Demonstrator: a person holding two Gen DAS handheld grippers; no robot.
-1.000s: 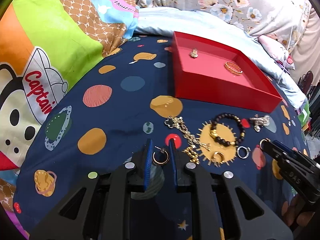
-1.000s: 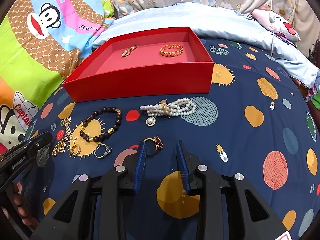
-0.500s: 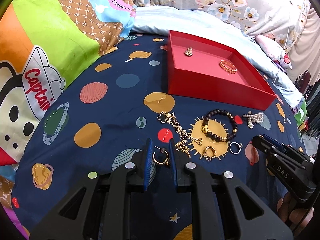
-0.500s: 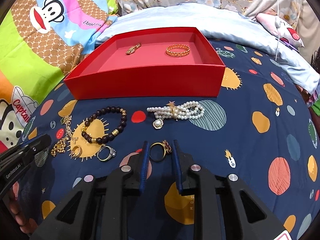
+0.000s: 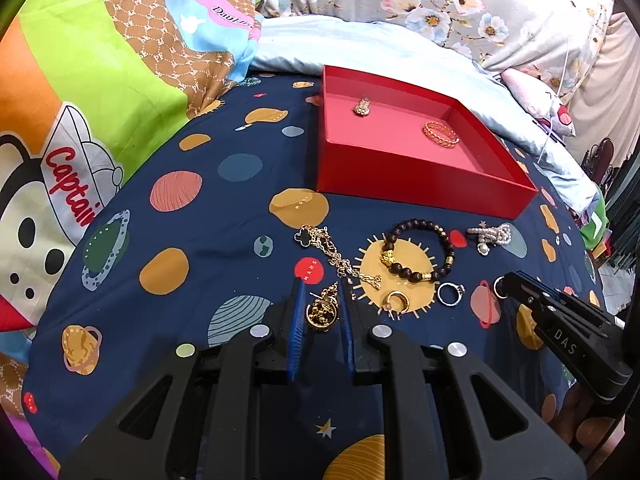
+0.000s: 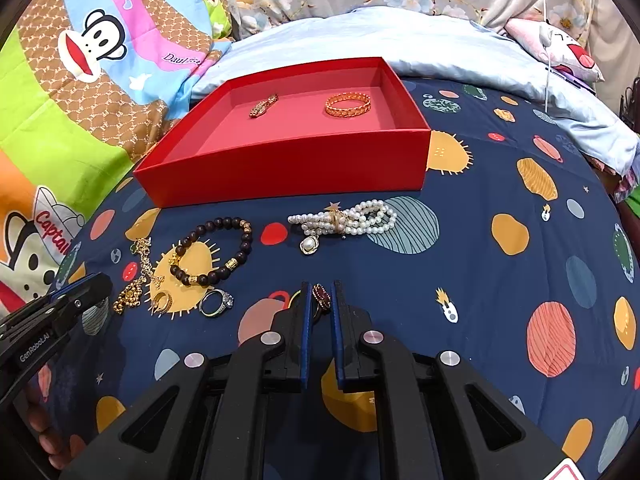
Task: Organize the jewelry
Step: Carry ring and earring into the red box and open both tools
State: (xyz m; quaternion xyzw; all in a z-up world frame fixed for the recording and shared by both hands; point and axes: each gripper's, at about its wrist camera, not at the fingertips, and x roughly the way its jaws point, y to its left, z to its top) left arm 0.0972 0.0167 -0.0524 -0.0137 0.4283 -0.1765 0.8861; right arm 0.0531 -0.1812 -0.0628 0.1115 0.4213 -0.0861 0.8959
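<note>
A bed (image 6: 500, 184) spread with a navy planet-print sheet fills both wrist views, a cartoon monkey quilt (image 6: 80, 92) bunched along its left side and a floral pillow (image 5: 460, 4) at the head. Near the middle of the sheet stands an open red box (image 6: 288, 168), holding a gold chain-link bangle (image 6: 347, 104) toward its right and a small gold clasp piece (image 6: 263, 105) toward its left, the two well apart.

Loose jewelry lies on the sheet in front of the box: a pearl bracelet (image 6: 352, 218) with a pearl drop, a dark beaded bracelet (image 6: 212, 252) with gold beads, a gold chain necklace (image 5: 340, 258) with a black clover charm, a small gold hoop earring (image 5: 396, 302) and a silver ring (image 6: 216, 303) with a clear stone.

The left claw (image 5: 322, 312) is closed on a gold hoop earring (image 5: 320, 314), which sits pinched between its blue pads just above the sheet, in front of the necklace's heaped end. The right claw (image 6: 320, 300) is clamped on a gold ring with a dark red stone (image 6: 321, 295), the stone showing between the pad tips, low over the sheet to the right of the silver ring. Each claw's black body edges into the other's view.
</note>
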